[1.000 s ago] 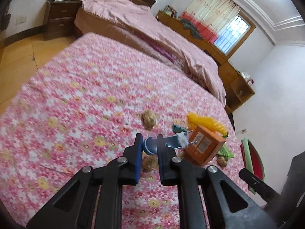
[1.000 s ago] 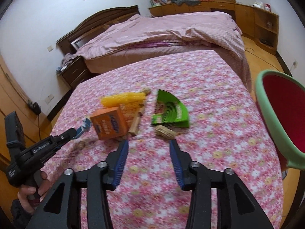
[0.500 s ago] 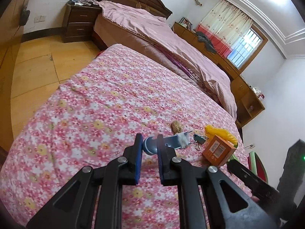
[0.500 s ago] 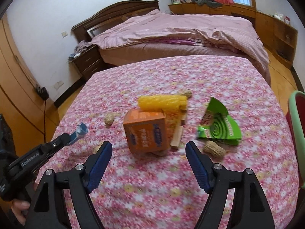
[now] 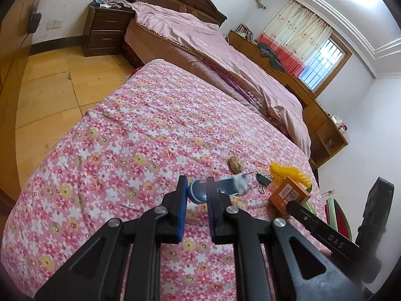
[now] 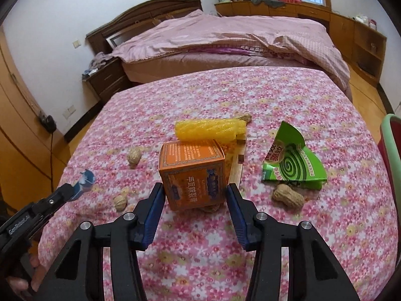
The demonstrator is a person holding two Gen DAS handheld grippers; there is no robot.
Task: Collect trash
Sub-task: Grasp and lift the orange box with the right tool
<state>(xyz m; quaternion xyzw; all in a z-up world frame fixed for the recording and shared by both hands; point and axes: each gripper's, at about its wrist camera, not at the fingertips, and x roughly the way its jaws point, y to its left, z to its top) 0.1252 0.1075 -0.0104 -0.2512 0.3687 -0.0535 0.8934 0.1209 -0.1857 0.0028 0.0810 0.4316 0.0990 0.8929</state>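
Note:
Several pieces of trash lie on the floral cloth. The jaws of my right gripper are closing on an orange box, and the pads touch its two sides. Behind the box lie a yellow bubble-wrap roll and wooden sticks. A green mosquito-coil packet and a peanut lie to the right. My left gripper is shut on a blue brush-like piece with a white fuzzy end, held above the cloth left of the pile. In the left wrist view the orange box shows at the right.
Nuts lie left of the box. A small clip with keys lies near the pile. A red basin with a green rim stands at the right edge. A made bed is behind, wooden floor to the left.
My right gripper opened wide, came up to the orange box and closed about it. My left gripper drew back from the pile, still holding the blue piece.

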